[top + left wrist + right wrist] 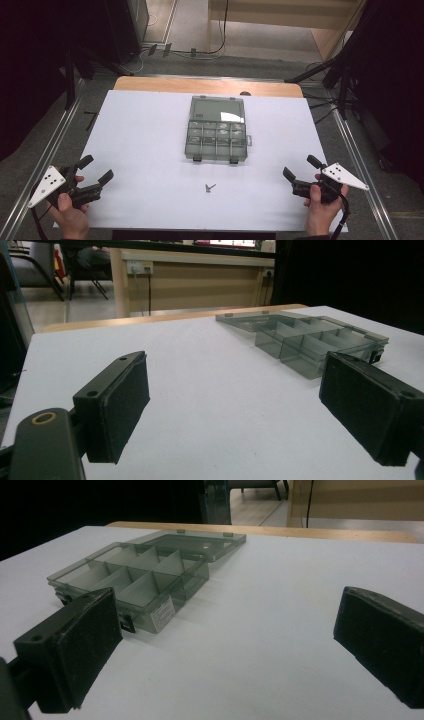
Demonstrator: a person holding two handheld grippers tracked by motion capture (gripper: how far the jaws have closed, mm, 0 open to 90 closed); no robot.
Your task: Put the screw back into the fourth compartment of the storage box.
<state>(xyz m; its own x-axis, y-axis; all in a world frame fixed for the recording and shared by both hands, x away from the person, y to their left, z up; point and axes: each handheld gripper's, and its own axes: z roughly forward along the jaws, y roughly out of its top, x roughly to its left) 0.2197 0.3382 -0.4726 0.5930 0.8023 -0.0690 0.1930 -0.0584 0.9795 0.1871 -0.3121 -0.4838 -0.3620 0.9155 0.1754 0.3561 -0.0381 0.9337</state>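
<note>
A clear grey compartment box [217, 129] is seen lying open at the middle of the white counter [145, 135], lid folded flat toward the far edge, divided tray toward the person. Its compartments appear empty, as far as can be told. Two dark latches are noted on the near edge of the tray.

The left claw [97, 169] is held low at the near left corner of the counter, gripped by the left hand [70, 212], jaws spread wide with nothing between them. In the left gripper view the box [310, 342] is seen ahead and to the right, well apart from the pads [122, 407].

The right claw [301, 167] is held at the near right corner by the right hand [320, 207], jaws likewise spread wide and bare. In the right gripper view the box [142, 575] is seen ahead and to the left, a white label on its side wall.

A small dark arrow mark [210, 188] is noted on the counter, near of the box, between the two claws.
</note>
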